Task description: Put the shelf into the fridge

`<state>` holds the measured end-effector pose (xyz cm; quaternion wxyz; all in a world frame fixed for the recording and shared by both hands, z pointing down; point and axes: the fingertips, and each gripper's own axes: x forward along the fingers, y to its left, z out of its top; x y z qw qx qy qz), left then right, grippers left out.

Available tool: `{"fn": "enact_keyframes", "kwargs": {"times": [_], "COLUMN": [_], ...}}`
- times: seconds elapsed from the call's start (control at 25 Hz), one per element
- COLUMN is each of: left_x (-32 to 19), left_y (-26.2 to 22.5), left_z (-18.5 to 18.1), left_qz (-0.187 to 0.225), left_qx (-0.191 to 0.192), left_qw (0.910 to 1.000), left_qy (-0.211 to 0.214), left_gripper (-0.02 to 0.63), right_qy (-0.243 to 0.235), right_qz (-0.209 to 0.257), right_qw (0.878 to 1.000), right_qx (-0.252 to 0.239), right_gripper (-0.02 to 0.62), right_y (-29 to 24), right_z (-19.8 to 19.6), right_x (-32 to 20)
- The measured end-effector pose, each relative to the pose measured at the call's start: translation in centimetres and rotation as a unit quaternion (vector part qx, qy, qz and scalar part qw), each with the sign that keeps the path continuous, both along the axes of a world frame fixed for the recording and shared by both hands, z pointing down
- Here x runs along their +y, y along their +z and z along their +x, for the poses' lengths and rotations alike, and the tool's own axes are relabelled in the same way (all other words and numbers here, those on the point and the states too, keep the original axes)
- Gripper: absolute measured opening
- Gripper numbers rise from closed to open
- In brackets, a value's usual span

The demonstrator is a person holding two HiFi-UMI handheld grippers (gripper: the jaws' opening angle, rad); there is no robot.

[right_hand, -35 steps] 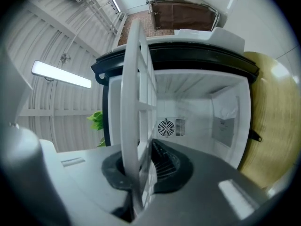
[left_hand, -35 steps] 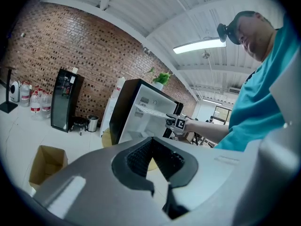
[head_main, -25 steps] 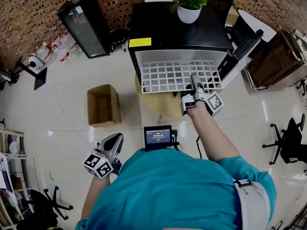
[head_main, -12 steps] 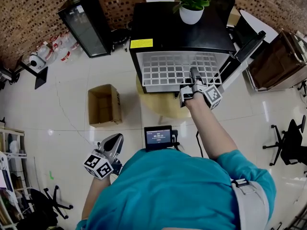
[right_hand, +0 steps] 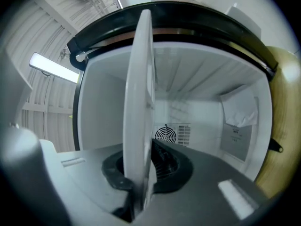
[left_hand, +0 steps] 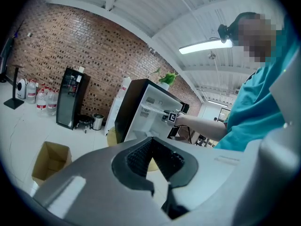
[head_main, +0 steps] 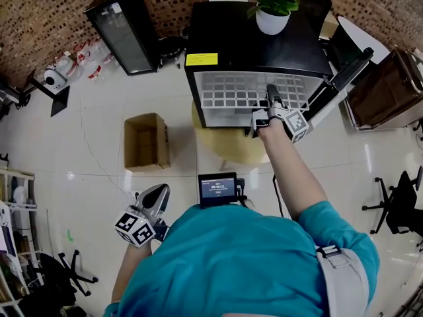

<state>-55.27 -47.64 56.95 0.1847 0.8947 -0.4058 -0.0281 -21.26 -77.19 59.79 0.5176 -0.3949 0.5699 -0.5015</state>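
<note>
Shelf (head_main: 236, 92) slid deeper into fridge (head_main: 258, 41) | inserting | my right gripper (head_main: 271, 98) clamps its front edge | next: push home, level

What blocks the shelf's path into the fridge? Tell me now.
Nothing visible does. The right gripper is shut on the shelf, which is already partly inside the open fridge. The right gripper view shows a bare white cavity ahead, back to the fan grille, and the door is swung aside.
</note>
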Motion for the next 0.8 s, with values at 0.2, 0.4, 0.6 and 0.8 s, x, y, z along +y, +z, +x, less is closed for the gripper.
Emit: {"fn": "enact_keyframes", "kwargs": {"times": [0.2, 0.4, 0.6, 0.8], "left_x": [-0.1, 1.0, 1.0, 1.0], "left_y": [0.0, 0.1, 0.3, 0.3], "left_z": [-0.2, 0.9, 0.9, 1.1], "left_qz": [-0.001, 0.002, -0.007, 0.004], "left_qx": [0.0, -0.001, 0.0, -0.006], "left_qw": [1.0, 0.9999, 0.9996, 0.9996], "left_qy": [-0.008, -0.015, -0.029, -0.027], "left_gripper": [0.003, 0.003, 0.003, 0.003], "right_qy": [0.005, 0.007, 0.007, 0.009], "right_qz": [0.006, 0.009, 0.013, 0.012], "right_qw": [1.0, 1.0, 0.999, 0.999], "right_qx": [0.015, 0.023, 0.034, 0.038], "right_gripper": [0.02, 0.02, 0.02, 0.021], "right_y": [-0.5, -0.6, -0.7, -0.6], "right_z": [0.1, 1.4, 1.6, 2.0], "right_x": [-1.6, -2.0, -3.3, -4.2]}}
